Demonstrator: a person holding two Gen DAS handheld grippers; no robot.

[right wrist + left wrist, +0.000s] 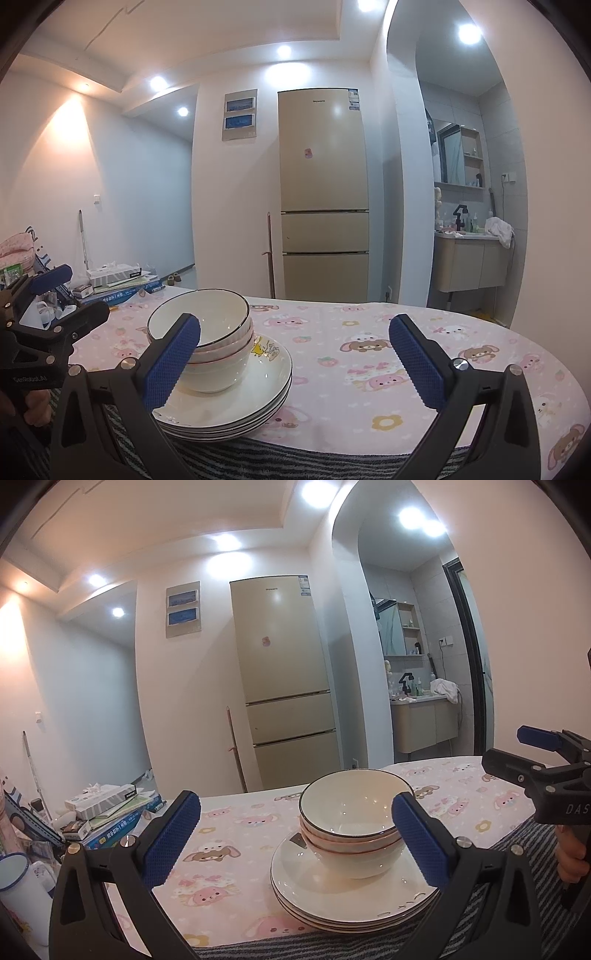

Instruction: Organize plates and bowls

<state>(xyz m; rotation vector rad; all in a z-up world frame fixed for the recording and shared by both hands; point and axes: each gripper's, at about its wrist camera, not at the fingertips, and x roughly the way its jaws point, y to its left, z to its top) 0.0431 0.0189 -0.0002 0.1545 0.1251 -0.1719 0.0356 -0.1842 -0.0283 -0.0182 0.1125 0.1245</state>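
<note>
Left wrist view: the left gripper (295, 843) is seen spread wide with nothing between its blue pads (171, 843), held back from the near counter (236, 812) edge. The stack of bowls (349, 823) is seen at about 1 o'clock from the gripper's centre, nested and seated on the stack of plates (343, 890), which lies near the counter's front edge on the pink cloth. The right gripper (532, 760) is seen at 3 o'clock, well apart from the crockery; its jaws appear parted, nothing held. Books (118, 812) are piled at 9 o'clock, clear of the work. Right wrist view: the right gripper (295, 363) is shown spread wide and empty, with the stack of bowls (207, 332) and stack of plates (236, 391) at 10 o'clock, partly behind its left pad. The left gripper (48, 299) is seen at 9 o'clock. Stacking is judged largely done, so any step left is probably squaring or shifting the pile. For that, the plate rims should be gripped low from opposite sides, lifted level, and the bowls kept from tipping; pushing toward the near edge should be avoided.
</note>
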